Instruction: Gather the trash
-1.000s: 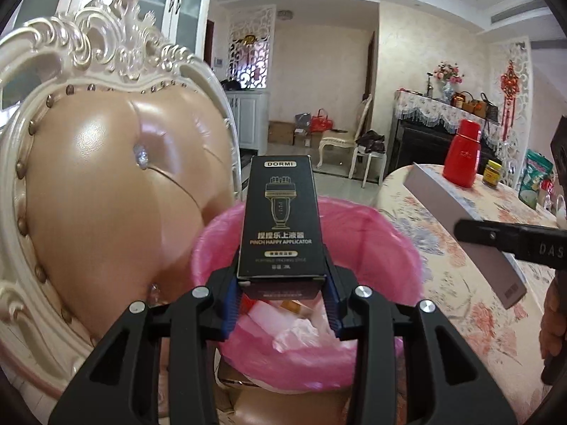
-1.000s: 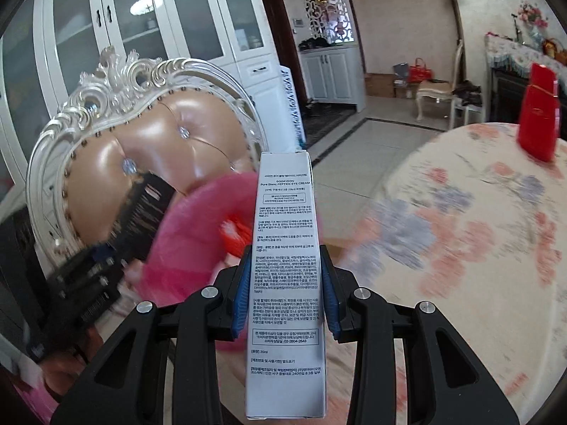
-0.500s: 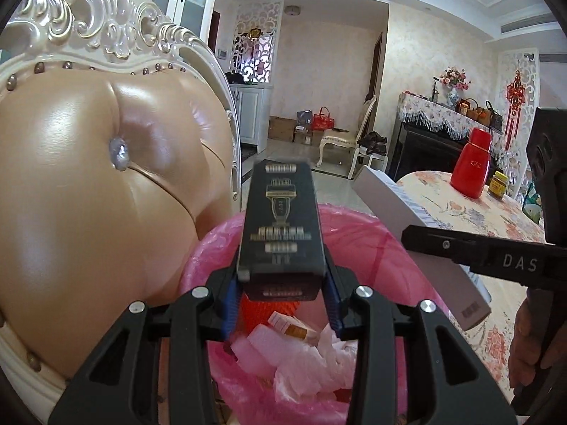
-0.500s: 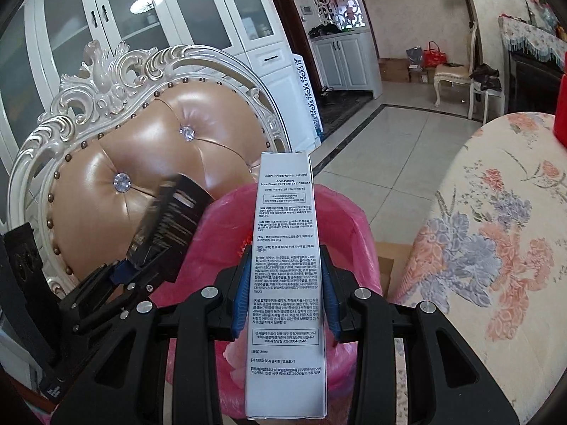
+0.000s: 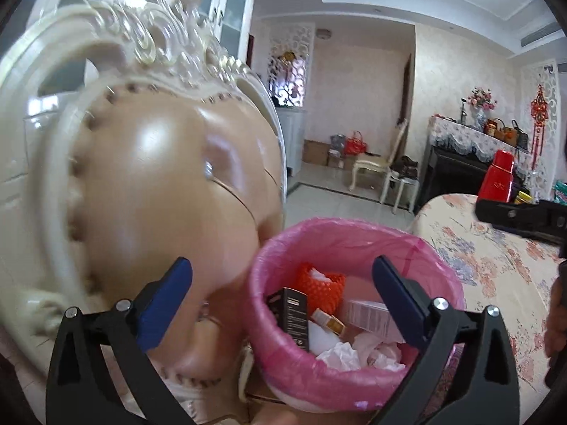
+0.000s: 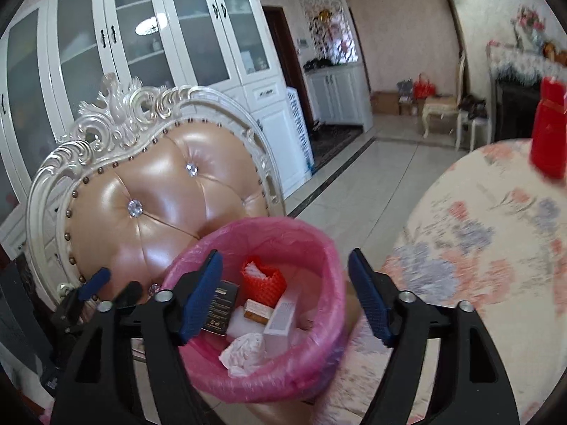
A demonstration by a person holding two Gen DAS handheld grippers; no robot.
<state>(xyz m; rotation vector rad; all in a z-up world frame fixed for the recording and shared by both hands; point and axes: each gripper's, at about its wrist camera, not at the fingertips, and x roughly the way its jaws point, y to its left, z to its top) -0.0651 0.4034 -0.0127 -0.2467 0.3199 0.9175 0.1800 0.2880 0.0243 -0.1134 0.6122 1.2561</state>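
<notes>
Left wrist view: the left gripper [image 5: 281, 290] is spread wide and holds nothing, poised above the pink-lined trash bin [image 5: 358, 237]. Inside the bin lie a black carton [image 5: 292, 313], a pale pink-white carton [image 5: 372, 318], an orange foam net [image 5: 320, 285], a small orange-and-white box [image 5: 327, 320] and crumpled tissue [image 5: 340, 354]. The bin stands between the tufted chair [image 5: 170, 191] and the floral-clothed desk [image 5: 496, 265]; what it rests on cannot be told.

Right wrist view: the right gripper [image 6: 285, 292] is likewise parted and empty, framing the same bin [image 6: 294, 226], with the left gripper [image 6: 113, 285] visible low at the left beside the chair back [image 6: 159, 191]. A red bottle [image 6: 549, 131] stands on the desk [image 6: 478, 219], well apart from the bin.

Hazards, as judged: both grippers sit close over one narrow opening, so a careless withdrawal may snag the thin liner and drag it off the rim or tip the bin. The black carton leans upright against the near wall and may catch a finger pad. A swing back toward the desk could strike the red bottle.
</notes>
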